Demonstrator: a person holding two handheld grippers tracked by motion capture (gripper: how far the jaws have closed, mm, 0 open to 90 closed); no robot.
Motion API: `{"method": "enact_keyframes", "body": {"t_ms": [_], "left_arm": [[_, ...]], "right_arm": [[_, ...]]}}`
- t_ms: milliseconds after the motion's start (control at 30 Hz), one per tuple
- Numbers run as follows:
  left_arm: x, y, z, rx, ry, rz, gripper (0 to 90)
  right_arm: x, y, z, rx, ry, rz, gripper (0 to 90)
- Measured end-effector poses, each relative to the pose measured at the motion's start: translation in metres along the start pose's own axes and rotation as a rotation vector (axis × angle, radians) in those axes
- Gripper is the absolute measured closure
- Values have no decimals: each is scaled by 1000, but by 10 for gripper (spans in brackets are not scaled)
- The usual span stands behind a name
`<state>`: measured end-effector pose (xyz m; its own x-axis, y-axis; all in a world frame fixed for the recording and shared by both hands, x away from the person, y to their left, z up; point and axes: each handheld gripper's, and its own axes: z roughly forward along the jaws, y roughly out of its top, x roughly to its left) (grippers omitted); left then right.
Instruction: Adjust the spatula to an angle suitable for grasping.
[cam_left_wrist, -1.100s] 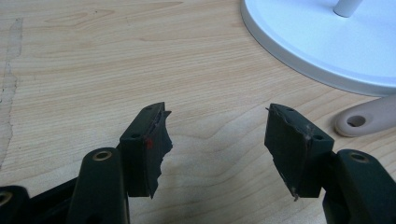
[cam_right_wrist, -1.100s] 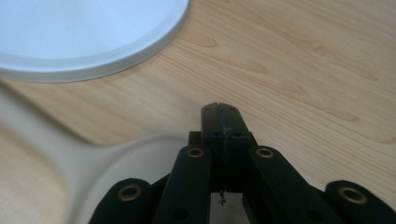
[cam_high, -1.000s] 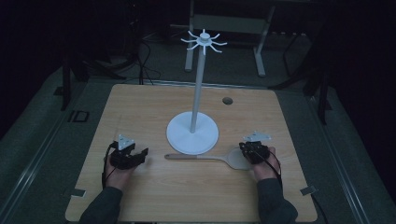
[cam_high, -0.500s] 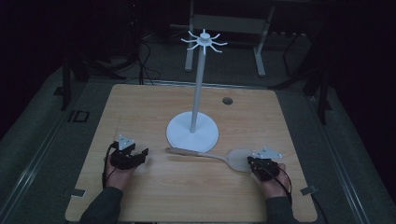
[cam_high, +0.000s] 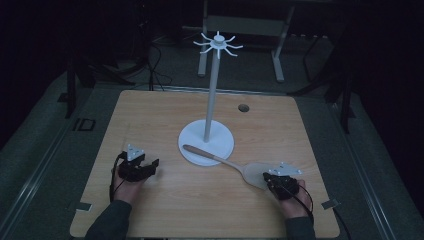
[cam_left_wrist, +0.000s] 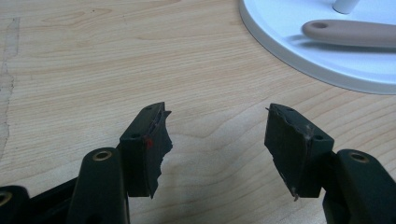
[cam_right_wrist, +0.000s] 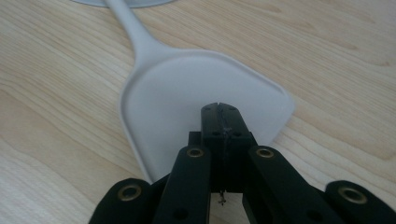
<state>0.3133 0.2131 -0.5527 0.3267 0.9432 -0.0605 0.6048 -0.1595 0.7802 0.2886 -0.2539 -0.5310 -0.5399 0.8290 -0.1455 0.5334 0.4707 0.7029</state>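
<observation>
The spatula (cam_high: 235, 164), judged light, stiff and thin-edged, is laid on the worktop (cam_high: 165, 117) with its handle across the hook stand's base (cam_high: 222, 145), its blade pinched by the closed right claw (cam_right_wrist: 219, 109), while the left claw (cam_left_wrist: 215, 135) is held wide open and empty.

A white stand (cam_high: 206, 140) sits a little beyond the middle of the wooden counter (cam_high: 150, 115), its round base flat on the wood and a thin upright pole rising to a ring of short hooks (cam_high: 218, 44) at the top. A small dark round hole (cam_high: 243, 107) lies in the counter at about one o'clock from the base, well apart from it. Beyond the counter, at twelve o'clock, grey metal legs of a frame (cam_high: 280, 45) stand on the dark floor.
</observation>
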Motion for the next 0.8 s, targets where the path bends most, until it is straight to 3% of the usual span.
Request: {"method": "enact_keyframes", "body": {"t_ms": [167,400,600,800], "left_arm": [[0,0,0,0,0,0,394],[1,0,0,-2,-1,-2,393],[1,0,0,-5,-2,-2,393],[1,0,-1,-6,-2,-4,394]], "right_arm": [[4,16,3,-19,39,-27,886],[20,56,22,-16,121,-127,754],[32,79,48,67,179,-188,616],[36,87,78,172,206,-257,611]]}}
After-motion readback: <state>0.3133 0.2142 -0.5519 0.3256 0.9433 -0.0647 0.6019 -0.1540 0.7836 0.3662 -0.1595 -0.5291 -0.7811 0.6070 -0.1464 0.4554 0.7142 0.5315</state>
